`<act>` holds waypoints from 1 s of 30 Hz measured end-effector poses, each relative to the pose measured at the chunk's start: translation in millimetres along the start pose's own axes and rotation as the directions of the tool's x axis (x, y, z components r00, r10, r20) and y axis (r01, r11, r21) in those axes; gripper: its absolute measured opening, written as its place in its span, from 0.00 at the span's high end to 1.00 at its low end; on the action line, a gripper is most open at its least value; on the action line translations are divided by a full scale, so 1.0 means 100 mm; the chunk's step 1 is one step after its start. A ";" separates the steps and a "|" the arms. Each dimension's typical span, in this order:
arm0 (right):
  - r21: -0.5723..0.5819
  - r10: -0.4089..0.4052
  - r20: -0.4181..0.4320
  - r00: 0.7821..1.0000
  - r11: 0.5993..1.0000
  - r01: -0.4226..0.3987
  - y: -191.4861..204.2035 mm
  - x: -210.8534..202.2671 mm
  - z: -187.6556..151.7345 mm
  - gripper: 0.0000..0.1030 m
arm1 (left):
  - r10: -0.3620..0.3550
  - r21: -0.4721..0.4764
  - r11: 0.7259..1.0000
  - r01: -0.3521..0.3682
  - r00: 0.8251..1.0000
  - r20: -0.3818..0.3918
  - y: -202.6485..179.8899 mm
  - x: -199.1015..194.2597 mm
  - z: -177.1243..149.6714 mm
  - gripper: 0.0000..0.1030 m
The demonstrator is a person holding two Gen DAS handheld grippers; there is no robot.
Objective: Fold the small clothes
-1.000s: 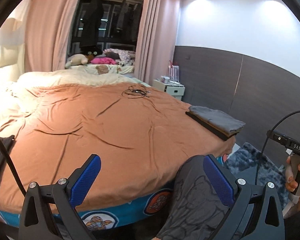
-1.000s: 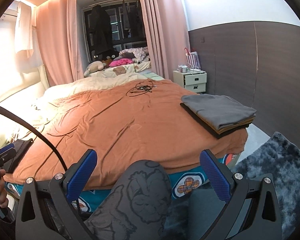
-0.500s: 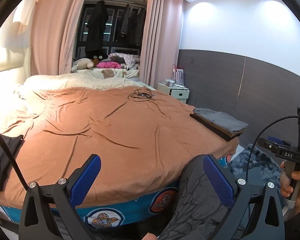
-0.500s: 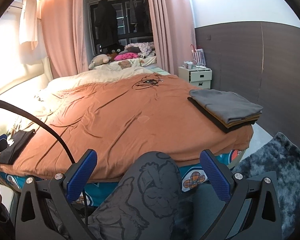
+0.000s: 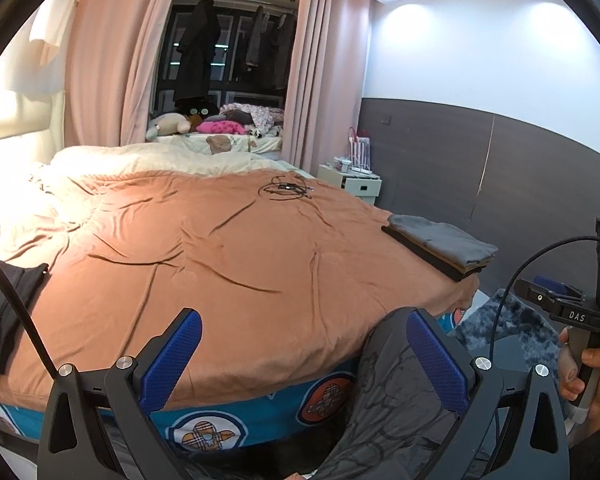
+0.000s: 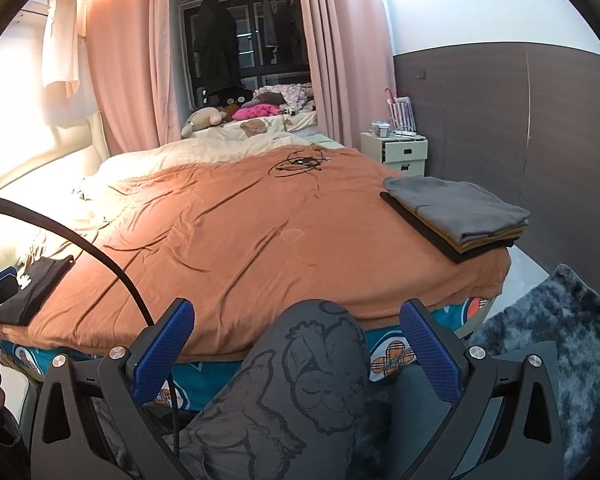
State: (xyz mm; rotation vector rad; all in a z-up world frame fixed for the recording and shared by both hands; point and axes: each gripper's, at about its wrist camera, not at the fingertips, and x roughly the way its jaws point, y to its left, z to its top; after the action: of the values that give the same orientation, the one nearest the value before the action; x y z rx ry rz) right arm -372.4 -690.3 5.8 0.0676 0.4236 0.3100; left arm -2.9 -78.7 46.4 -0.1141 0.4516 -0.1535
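1. A wide bed (image 5: 228, 264) is filling most of both views, and a rumpled orange cover (image 6: 260, 232) is lying across it, with cream bedding bunching up at the far left.
2. Pink curtains (image 5: 96, 64) are hanging at the far end, framing a dark window where clothes are hanging.
3. A dark shaggy rug (image 6: 556, 320) is lying on the floor at the near right of the bed.
4. A person's knee in grey patterned trousers (image 6: 312, 364) is showing at the near edge, below the bed's side.
5. A stack of folded clothes (image 6: 456, 212), grey on top, then tan, then black, is sitting on the near right corner of the bed.
6. A black garment (image 5: 4, 304) with a small white print is lying flat at the near left edge of the bed, well apart from the stack.
7. The left gripper (image 5: 300, 356) is hanging in the air in front of the bed, its blue-padded jaws spread wide and holding nothing.
8. The right gripper (image 6: 296, 348) is doing the same, spread wide and empty above the knee.
9. A white bedside cabinet (image 6: 400, 152) is standing at the far right against the dark wall panel.
10. A tangle of black cable (image 5: 286, 190) is lying on the far part of the cover.
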 end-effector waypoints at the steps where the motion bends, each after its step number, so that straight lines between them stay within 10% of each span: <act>1: -0.002 0.000 0.000 1.000 1.000 0.000 0.03 0.00 -0.01 0.00 | 0.000 0.001 1.000 0.000 1.000 0.001 0.00 0.00 0.00 0.00; 30: -0.011 -0.030 0.010 1.000 0.999 0.030 0.04 -0.03 -0.06 0.00 | 0.003 0.025 1.000 -0.004 1.000 0.012 -0.01 -0.03 -0.09 0.00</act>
State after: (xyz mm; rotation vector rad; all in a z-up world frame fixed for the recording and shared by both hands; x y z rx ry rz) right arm -378.8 -687.8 2.2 0.0520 0.4129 0.2825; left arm -10.0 -80.1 40.2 -0.0900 0.4374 -0.1548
